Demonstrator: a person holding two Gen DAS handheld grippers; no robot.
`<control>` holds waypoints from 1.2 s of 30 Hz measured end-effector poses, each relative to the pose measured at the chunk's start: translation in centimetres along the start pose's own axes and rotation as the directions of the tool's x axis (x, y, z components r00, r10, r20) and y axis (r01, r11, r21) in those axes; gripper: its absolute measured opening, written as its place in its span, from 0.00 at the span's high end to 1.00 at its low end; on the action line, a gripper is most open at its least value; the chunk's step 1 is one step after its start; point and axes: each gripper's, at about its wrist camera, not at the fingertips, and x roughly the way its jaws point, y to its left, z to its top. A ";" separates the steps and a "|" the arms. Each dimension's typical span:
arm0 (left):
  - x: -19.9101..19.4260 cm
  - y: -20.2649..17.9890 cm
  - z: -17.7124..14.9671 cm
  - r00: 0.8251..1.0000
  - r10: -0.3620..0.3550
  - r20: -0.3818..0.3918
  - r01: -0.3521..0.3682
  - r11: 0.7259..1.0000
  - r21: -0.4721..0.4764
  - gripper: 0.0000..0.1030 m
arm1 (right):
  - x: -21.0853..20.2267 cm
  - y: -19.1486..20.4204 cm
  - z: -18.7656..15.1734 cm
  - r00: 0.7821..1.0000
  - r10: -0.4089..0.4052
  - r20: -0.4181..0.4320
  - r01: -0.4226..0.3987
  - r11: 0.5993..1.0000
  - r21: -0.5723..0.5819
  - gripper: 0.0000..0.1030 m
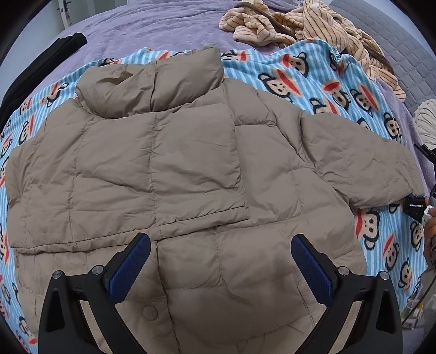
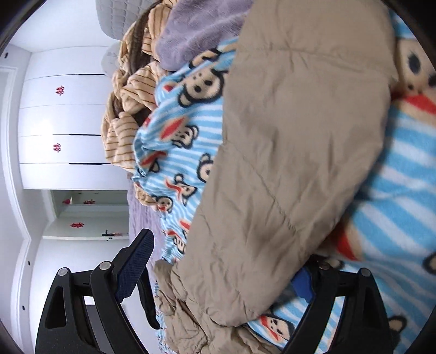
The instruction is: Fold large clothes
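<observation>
A tan quilted puffer jacket (image 1: 169, 174) lies spread flat across the middle of the left wrist view, on a blue striped monkey-print blanket (image 1: 321, 81) that covers a purple bedspread (image 1: 152, 24). One sleeve is folded in over the body; the other sleeve (image 1: 365, 166) reaches out toward 3 o'clock, and the collar sits bunched toward 11 o'clock. The left gripper (image 1: 220, 246) hovers above the jacket's lower panels at 6 o'clock, its blue-padded fingers (image 1: 130, 265) spread wide with nothing between them; the hem below is cut off by the frame. At 1 o'clock a heap of tan striped fleece (image 1: 299, 24) is partly cropped, and a black garment (image 1: 41, 65) at 10 o'clock runs out of view. At the 3 o'clock edge the right gripper (image 1: 412, 205) is only a dark sliver at the sleeve's cuff. In the right wrist view that sleeve (image 2: 286, 163) fills the frame, blurred, and passes between the fingers; one finger (image 2: 133, 269) stands clear at 7 o'clock, while the other pad at 5 o'clock is mostly buried under cloth, so I cannot tell whether the right gripper (image 2: 226, 275) is clamped. White cabinets (image 2: 65, 119) sit at 9 o'clock.
</observation>
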 end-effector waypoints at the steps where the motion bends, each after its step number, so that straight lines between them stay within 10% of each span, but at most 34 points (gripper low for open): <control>1: 0.0 0.1 0.1 1.000 0.004 0.001 -0.004 1.000 -0.001 0.00 | 0.1 0.2 0.5 1.000 0.007 0.003 -0.007 1.000 0.001 0.10; 10: -1.5 4.0 0.8 0.996 0.067 0.061 -0.062 0.995 -0.082 0.00 | 1.2 -1.8 3.2 0.999 0.045 0.006 -0.045 0.986 0.158 0.14; 14: -2.2 6.3 1.3 0.990 0.108 0.094 -0.097 0.988 -0.116 0.00 | 1.8 -1.1 3.2 0.997 0.069 -0.043 -0.062 0.987 0.148 0.84; 22: -4.4 11.4 1.8 0.976 0.151 0.158 -0.119 0.974 -0.194 0.00 | 5.2 9.9 -2.2 0.985 0.073 -0.155 -0.104 0.974 -0.203 0.90; 26: -5.2 13.8 1.6 0.970 0.168 0.176 -0.128 0.968 -0.215 0.00 | 9.0 17.6 -9.4 0.972 -0.012 -0.233 -0.116 0.843 -0.525 0.89; 32: -4.8 17.4 0.3 0.973 0.172 0.154 -0.128 0.957 -0.259 0.00 | 16.8 22.3 -25.7 0.925 -0.255 -0.282 -0.124 0.498 -0.858 0.89; 36: -3.5 18.4 -0.6 0.978 0.165 0.125 -0.129 0.959 -0.252 0.00 | 21.5 19.0 -31.2 0.877 -0.380 -0.294 -0.106 0.444 -0.890 0.89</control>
